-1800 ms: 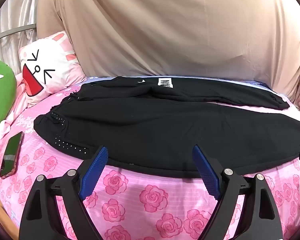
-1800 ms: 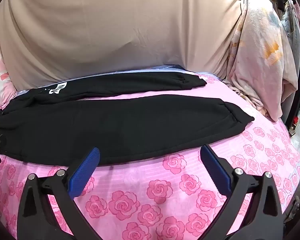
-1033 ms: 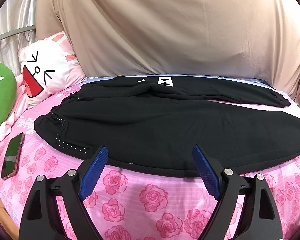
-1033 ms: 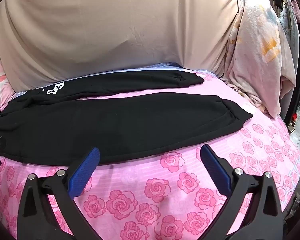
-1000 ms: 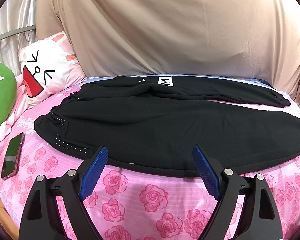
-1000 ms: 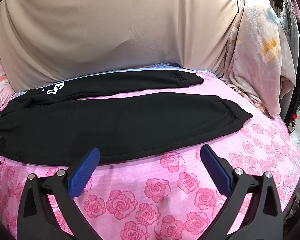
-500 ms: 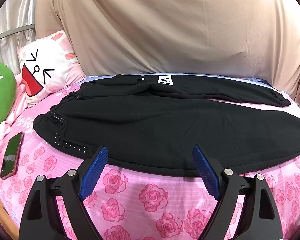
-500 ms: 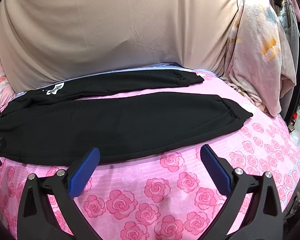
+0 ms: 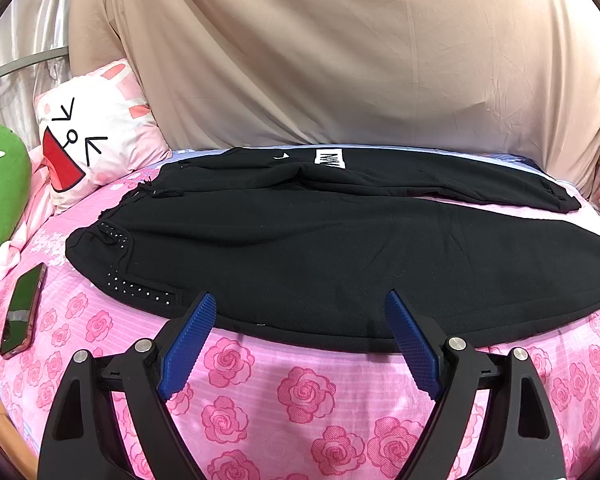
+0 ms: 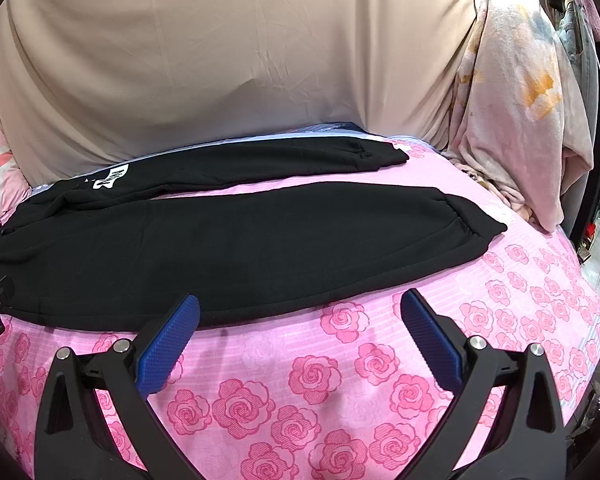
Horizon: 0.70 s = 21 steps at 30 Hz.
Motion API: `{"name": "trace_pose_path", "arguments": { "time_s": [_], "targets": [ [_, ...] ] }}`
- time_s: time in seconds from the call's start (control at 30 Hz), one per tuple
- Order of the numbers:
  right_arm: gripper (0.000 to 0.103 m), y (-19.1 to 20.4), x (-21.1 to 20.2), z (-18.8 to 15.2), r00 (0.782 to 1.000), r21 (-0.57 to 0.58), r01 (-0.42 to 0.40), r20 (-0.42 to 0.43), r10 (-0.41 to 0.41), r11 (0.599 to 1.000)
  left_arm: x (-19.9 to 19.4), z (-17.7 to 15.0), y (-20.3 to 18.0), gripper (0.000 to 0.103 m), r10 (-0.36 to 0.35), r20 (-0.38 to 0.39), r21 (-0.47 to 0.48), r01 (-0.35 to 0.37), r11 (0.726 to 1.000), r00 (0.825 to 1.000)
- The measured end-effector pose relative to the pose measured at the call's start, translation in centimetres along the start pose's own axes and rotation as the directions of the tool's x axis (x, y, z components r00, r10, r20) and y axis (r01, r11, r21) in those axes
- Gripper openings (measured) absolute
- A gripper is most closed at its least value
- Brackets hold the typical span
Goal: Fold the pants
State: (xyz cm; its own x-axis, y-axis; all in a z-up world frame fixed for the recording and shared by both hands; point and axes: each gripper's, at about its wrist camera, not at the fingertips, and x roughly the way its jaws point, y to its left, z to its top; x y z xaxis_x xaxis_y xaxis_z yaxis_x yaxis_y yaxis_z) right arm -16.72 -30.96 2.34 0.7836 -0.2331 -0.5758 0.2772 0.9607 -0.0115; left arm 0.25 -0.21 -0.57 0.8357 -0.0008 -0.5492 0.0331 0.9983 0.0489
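Black sweatpants (image 9: 320, 248) lie spread flat on the pink rose bedsheet (image 9: 300, 396), waistband to the left, both legs running right. The far leg carries a white logo patch (image 9: 330, 158). In the right wrist view the pants (image 10: 260, 240) show their two cuffed leg ends, the near cuff (image 10: 472, 220) and the far cuff (image 10: 376, 156). My left gripper (image 9: 300, 312) is open and empty, just before the near edge of the pants. My right gripper (image 10: 300, 314) is open and empty, at the near leg's lower edge.
A phone (image 9: 22, 312) lies on the sheet at the left. A white cartoon pillow (image 9: 92, 136) and a green plush (image 9: 0, 184) sit at the left. A beige sheet (image 9: 340, 60) hangs behind. A pale blanket pile (image 10: 520, 120) stands at the right bed edge.
Both grippers have drifted only slightly; the views shift a little. The pants have not moved and both grippers stay open.
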Motion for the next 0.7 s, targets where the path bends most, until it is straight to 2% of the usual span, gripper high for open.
{"name": "trace_pose_path", "arguments": {
  "time_s": [0.7],
  "targets": [
    [0.098,0.06,0.15,-0.15,1.0,0.003,-0.003,-0.003,0.003,1.0,-0.01,-0.02,0.01,0.084,0.003,-0.001,-0.001,-0.003,1.0,1.0]
  ]
}}
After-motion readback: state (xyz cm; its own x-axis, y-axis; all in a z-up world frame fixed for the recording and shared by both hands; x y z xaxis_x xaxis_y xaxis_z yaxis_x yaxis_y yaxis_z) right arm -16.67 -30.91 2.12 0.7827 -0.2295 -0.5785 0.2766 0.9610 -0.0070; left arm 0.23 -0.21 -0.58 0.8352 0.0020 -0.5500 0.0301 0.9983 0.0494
